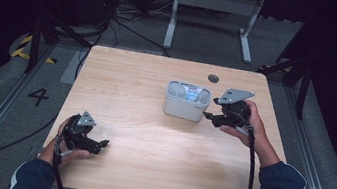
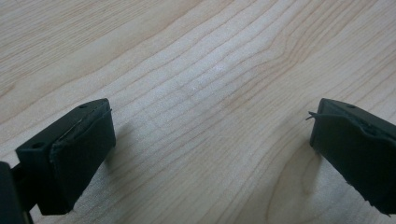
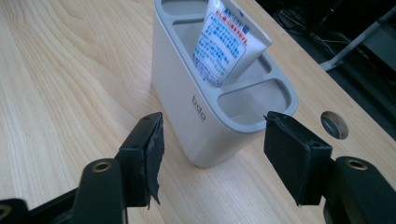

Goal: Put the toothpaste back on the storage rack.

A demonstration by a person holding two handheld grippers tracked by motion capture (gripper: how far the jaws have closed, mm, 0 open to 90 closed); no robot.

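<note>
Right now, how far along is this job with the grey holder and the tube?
The tube already stands in the middle compartment of the grey holder. The right gripper hangs open beside the holder's end, gripping nothing. The left gripper rests open above bare table. The placing looks done; whether the holder gets moved next I can't tell.

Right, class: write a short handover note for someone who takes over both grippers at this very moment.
Left gripper: open, holding nothing, low over bare wood at the near left of the table.
Right gripper: open, fingers apart from the grey holder and pointed at its end; nothing held.
Holder: upright at the table's far middle, several compartments.
Tube: white with blue print, leaning in the middle compartment.
Done: the tube sits in the holder.
Left: probably to grasp either the holder or the tube with the right gripper; the pictures do not settle which.
</note>
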